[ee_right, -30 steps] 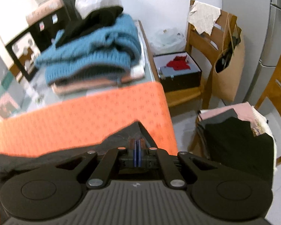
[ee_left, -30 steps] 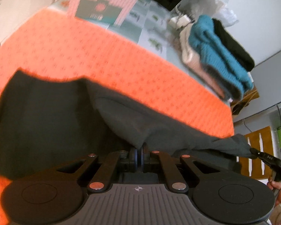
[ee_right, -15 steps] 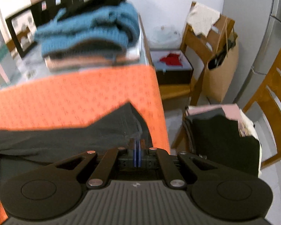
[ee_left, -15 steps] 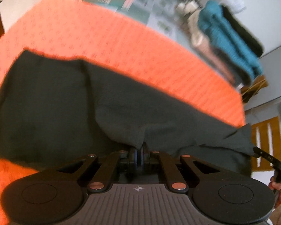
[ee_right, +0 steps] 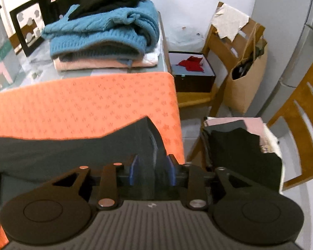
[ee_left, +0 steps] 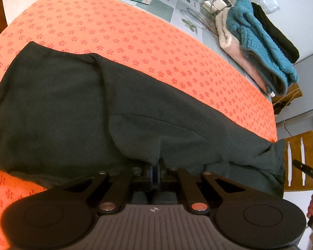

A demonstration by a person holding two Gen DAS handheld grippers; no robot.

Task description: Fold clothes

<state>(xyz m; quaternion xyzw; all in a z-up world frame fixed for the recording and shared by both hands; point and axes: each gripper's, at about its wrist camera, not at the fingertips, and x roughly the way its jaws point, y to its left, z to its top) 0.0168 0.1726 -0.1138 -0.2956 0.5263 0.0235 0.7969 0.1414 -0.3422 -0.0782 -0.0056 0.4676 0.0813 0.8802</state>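
Two claws low over the orange counter [ee_left: 135, 41]: left claw [ee_left: 154, 171] pinched tight on dark cloth [ee_left: 73, 104], pinning the fold; right claw [ee_right: 152, 171] opening, letting its corner drop.

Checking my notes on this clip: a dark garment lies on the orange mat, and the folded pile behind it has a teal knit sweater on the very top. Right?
Not quite. In the right wrist view, a black garment lies on top of the pile, with the teal knit sweater under it. The dark garment does lie on the orange mat.
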